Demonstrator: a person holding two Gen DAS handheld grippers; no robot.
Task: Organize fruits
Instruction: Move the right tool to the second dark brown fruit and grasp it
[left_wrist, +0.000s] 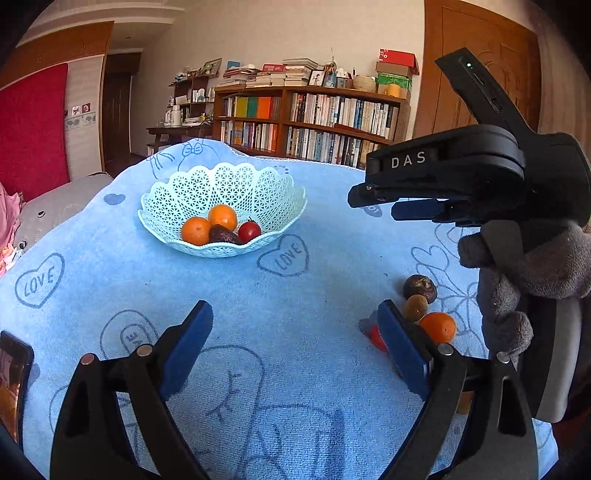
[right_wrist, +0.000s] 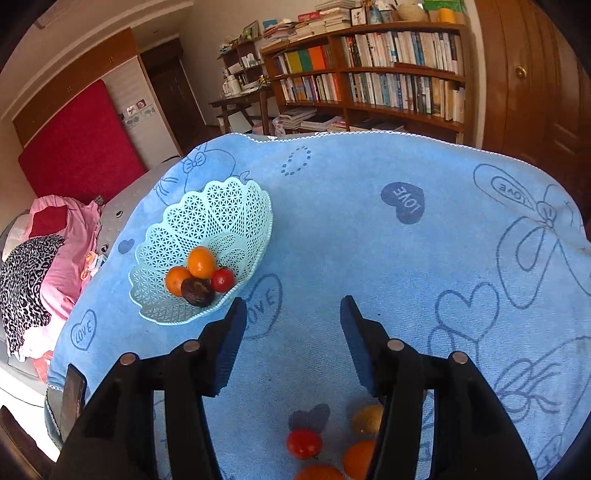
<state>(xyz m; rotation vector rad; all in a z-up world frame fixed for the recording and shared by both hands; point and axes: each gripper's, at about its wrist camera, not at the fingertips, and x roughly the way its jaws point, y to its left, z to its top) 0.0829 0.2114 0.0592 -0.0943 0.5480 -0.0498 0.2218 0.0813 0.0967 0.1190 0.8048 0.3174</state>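
Bookshelves (left_wrist: 310, 122) are seen behind the blue towel (left_wrist: 295, 295); both hand-held grippers are held open, empty; a red cherry tomato (right_wrist: 304, 443) is fully shown only by the right wrist view.

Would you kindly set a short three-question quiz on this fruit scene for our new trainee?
1. True or false: the basket holds two oranges, a tomato and a dark fruit.
2. Is the right tool open or shut?
3. Which lies loose on the blue towel? A) a banana B) a tomato C) a lemon peel

Key: 1 true; 2 open, gripping nothing; 3 B.
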